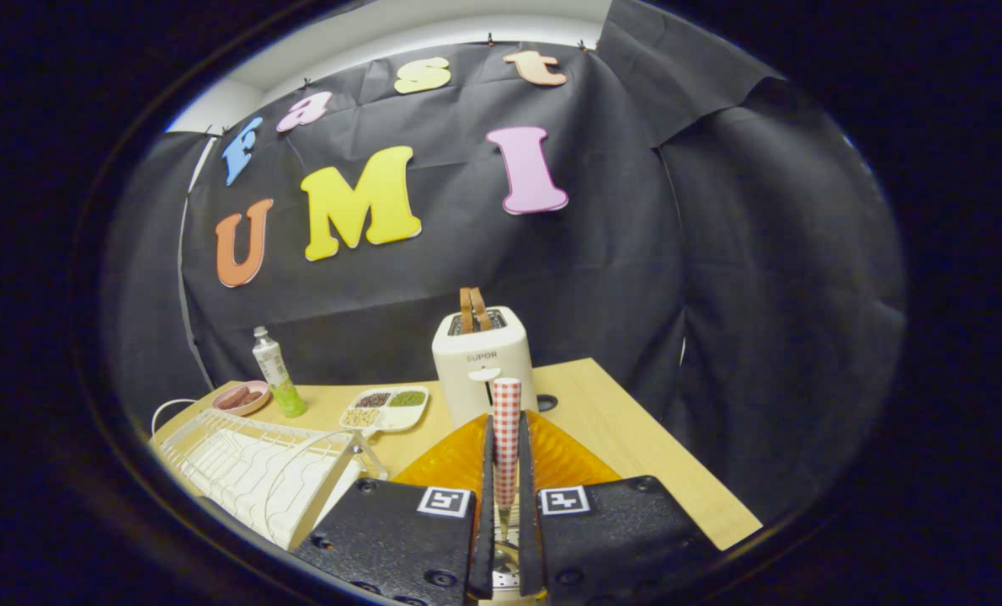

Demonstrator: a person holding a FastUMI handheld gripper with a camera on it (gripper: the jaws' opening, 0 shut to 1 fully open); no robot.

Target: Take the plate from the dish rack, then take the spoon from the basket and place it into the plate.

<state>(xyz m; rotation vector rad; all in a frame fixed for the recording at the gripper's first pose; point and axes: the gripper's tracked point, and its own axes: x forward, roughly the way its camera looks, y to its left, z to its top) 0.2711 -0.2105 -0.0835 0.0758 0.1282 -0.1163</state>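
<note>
Plate (459,459) out on worktop (636,438) | your hand-held gripper (506,513) pinches spoon (506,438) upright, probably above plate | you've left: lower, release.

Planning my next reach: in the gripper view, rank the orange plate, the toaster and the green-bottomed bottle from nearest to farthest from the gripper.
The gripper is shut on the checked-handled spoon.
1. Orange plate, just ahead, under the spoon.
2. Toaster, beyond the plate.
3. Bottle, far left, by the pink dish.
</note>
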